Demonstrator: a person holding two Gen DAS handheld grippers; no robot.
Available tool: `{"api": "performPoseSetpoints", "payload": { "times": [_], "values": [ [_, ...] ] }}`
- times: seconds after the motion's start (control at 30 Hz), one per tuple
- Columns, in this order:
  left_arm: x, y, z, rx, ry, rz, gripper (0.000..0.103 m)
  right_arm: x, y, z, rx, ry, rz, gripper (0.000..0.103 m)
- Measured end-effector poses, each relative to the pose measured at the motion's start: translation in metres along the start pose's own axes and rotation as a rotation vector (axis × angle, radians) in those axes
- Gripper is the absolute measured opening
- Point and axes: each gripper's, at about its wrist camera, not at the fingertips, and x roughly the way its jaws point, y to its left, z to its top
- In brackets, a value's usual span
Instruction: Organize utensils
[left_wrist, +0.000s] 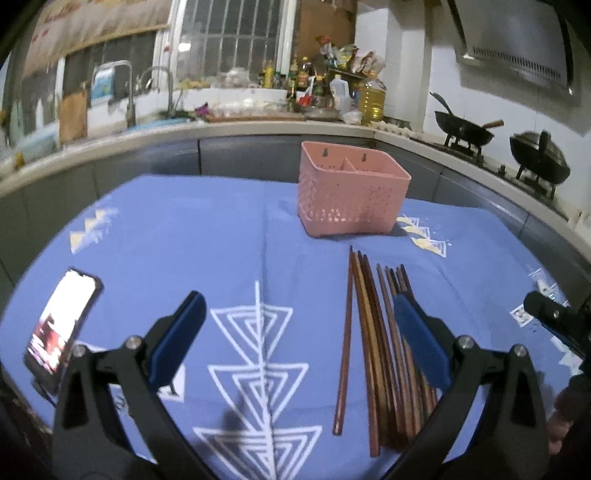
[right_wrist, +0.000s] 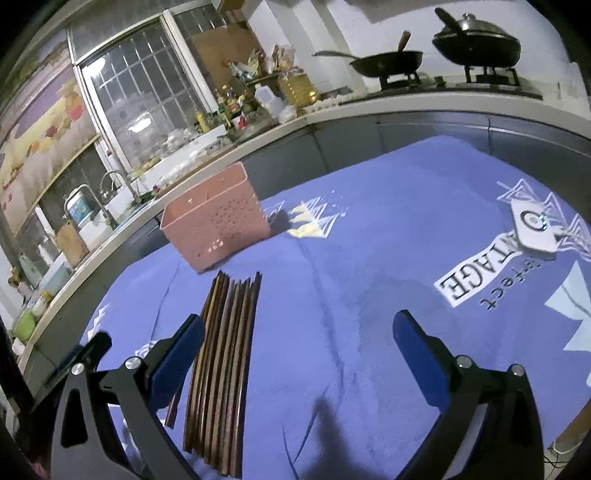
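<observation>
Chopsticks (left_wrist: 373, 354) before basket (left_wrist: 351, 195) (pink)

The right tool (right_wrist: 299, 354) hangs above a blue patterned cloth (right_wrist: 369, 258) with its two blue-padded fingers (right_wrist: 417, 354) spread wide and nothing between them. A bundle of dark wooden chopsticks (right_wrist: 225, 354) lies on the cloth, just beside the left finger. Beyond their far tips stands a pink perforated basket (right_wrist: 218, 221). A white device (right_wrist: 535, 230) rests on the cloth at the right.
</observation>
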Motion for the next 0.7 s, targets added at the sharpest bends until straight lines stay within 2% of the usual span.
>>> {"api": "performPoseSetpoints", "payload": {
  "times": [0.1, 0.17, 0.33, 0.53, 0.7],
  "values": [
    [-0.008, 0.003, -0.002, -0.025, -0.038, -0.058, 0.098, -0.002, 0.004, 0.002, -0.023, -0.016, -0.009, 0.097],
    [-0.009, -0.003, -0.003, 0.006, -0.044, -0.067, 0.098, -0.001, 0.008, 0.001, -0.049, -0.014, -0.014, 0.09],
    [-0.005, -0.025, -0.005, 0.105, -0.018, -0.123, 0.098, 0.003, 0.015, -0.001, -0.088, 0.006, -0.001, 0.088],
    [-0.003, -0.019, 0.001, 0.096, -0.035, -0.076, 0.098, 0.007, 0.018, -0.004, -0.093, 0.022, 0.003, 0.088],
    [0.003, -0.013, 0.017, 0.124, -0.081, -0.003, 0.098, 0.003, 0.016, 0.008, -0.107, -0.014, 0.002, 0.088]
  ]
}}
